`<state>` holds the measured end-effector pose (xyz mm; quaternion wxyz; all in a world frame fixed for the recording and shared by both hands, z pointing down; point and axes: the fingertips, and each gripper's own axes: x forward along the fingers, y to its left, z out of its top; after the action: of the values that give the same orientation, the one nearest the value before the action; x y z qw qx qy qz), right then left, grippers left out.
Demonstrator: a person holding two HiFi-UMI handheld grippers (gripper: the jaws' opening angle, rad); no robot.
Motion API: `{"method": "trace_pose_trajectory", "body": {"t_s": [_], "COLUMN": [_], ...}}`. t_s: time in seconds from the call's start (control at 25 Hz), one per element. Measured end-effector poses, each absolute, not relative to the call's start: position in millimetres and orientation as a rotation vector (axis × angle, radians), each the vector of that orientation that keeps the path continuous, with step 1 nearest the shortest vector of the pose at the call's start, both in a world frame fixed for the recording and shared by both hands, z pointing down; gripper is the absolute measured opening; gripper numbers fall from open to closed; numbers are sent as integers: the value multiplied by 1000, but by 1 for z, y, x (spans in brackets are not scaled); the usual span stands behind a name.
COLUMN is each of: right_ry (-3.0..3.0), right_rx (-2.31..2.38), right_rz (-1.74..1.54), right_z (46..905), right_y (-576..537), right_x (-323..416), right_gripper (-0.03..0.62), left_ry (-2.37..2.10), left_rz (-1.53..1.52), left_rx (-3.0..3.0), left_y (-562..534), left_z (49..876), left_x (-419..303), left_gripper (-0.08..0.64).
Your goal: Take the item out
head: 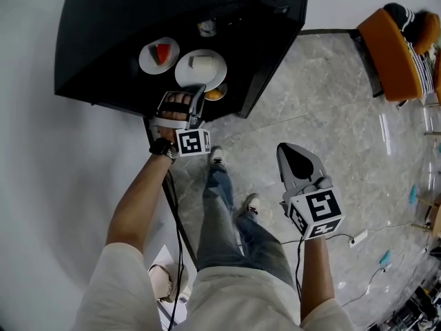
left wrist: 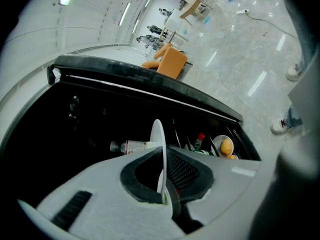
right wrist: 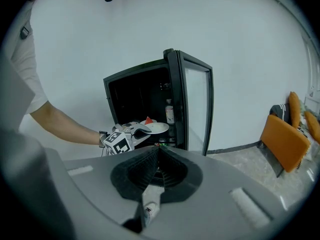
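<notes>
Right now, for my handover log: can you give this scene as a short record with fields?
fridge: black, door open
left gripper: shut on the rim of the white plate
white plate load: one pale piece
second plate: beside it, holds a red slice
right gripper: shut, empty, held over the floor away from the fridge

You stand in a big open room that looks like an office or lab rather than a home. It has a pale polished stone floor [head: 331,102], a bare white wall [right wrist: 125,29], orange chairs [head: 394,55] and loose cables [head: 180,247] on the floor. A small black fridge [head: 124,26] sits against the wall.
</notes>
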<state>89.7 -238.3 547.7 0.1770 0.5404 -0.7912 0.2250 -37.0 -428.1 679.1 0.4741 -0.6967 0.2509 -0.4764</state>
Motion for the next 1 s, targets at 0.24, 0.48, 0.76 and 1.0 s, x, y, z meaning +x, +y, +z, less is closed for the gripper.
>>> {"method": "trace_pose_trajectory", "body": {"t_s": [0.24, 0.48, 0.76, 1.0], "right_ry": [-2275, -2323, -2315, -2366], "right_rx": [1541, 1577, 1557, 1519], "right_rz": [604, 552, 437, 344], "right_z": [526, 492, 451, 407], "right_y": [-233, -225, -195, -169], "right_x": [89, 98, 109, 112], "right_gripper": [8, 8, 8, 8], "left_ry": [611, 655, 721, 710], "left_rz": [-1113, -1096, -1056, -1040], "left_rx": [-1719, -1704, -1703, -1705], "left_y": [-396, -362, -316, -257], "left_z": [642, 593, 509, 446], "left_x": [-31, -30, -27, -16], "left_gripper": [9, 9, 9, 11]}}
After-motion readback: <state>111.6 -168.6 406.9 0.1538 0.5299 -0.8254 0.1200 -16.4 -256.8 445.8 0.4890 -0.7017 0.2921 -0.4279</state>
